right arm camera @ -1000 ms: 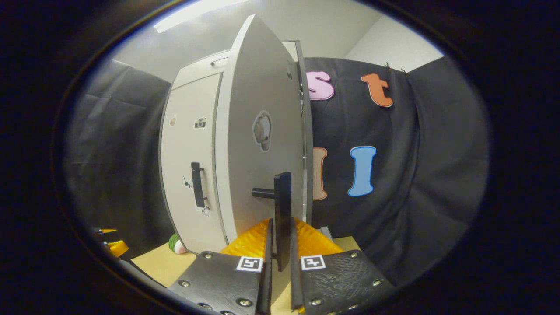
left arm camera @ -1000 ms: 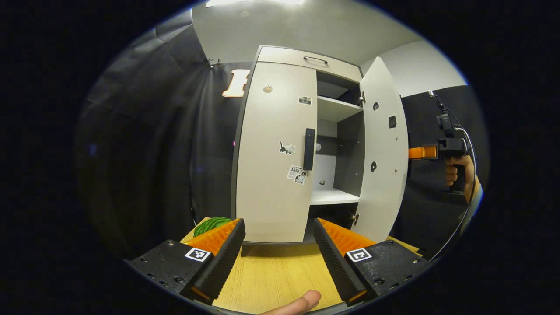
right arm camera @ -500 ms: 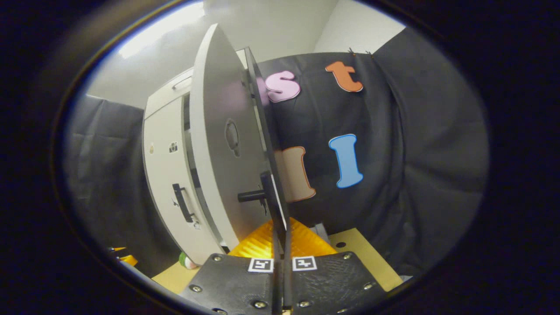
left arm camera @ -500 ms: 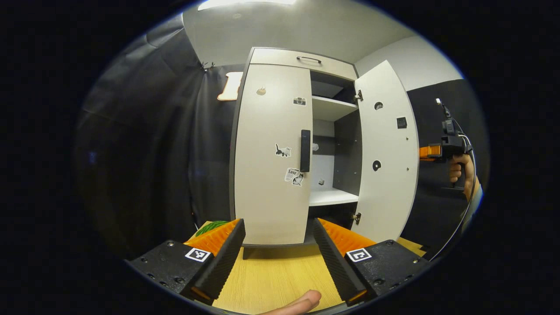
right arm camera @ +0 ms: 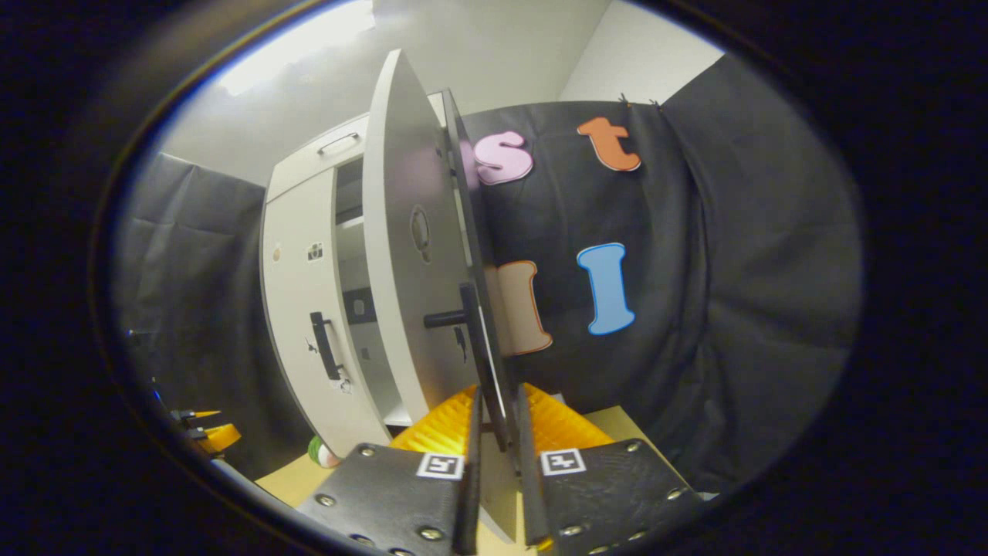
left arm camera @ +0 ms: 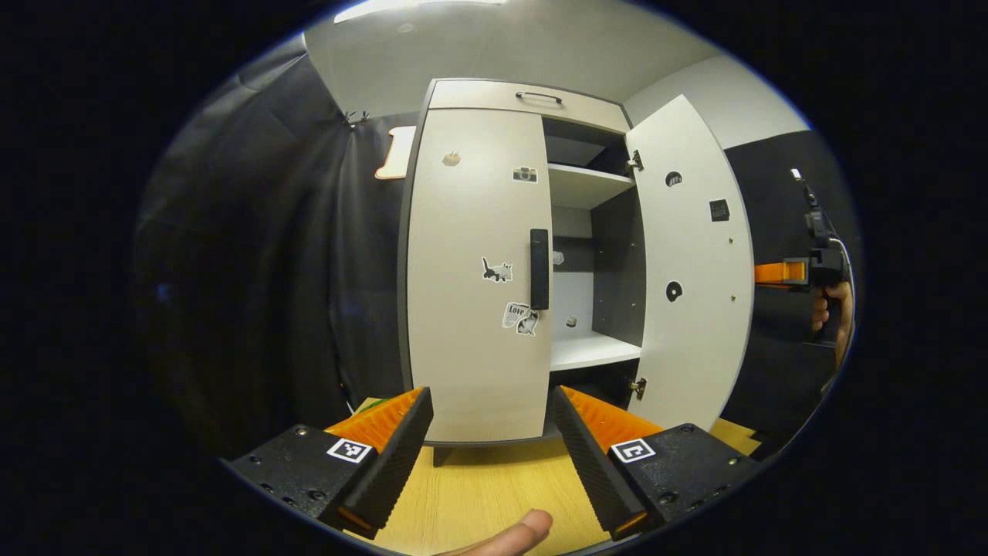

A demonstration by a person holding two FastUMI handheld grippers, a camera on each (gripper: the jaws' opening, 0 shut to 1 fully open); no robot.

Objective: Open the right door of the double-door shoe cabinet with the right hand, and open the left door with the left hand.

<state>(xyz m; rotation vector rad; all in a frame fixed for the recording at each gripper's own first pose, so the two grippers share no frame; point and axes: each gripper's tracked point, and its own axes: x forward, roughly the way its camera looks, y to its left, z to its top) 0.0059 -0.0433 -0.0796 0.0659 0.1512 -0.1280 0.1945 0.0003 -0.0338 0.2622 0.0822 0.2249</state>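
My left gripper (left arm camera: 490, 444) hangs over the pale wood tabletop (left arm camera: 494, 494), its ribbed orange-and-black fingers spread wide, holding nothing. Straight ahead and above stands the closed left door (left arm camera: 475, 278), smooth matt grey-white, with stickers. Its black bar handle (left arm camera: 539, 268) runs vertically at the door's inner edge, so I judge this the nearer hand for that pull. Farther right, the right door (left arm camera: 691, 262) stands swung wide. My right gripper (right arm camera: 498, 455) has its fingers narrow about that door's handle (right arm camera: 478, 355); whether both press I cannot tell.

Left gripper (left arm camera: 491, 455): orange ribbed fingers, black screwed bases (square markers).
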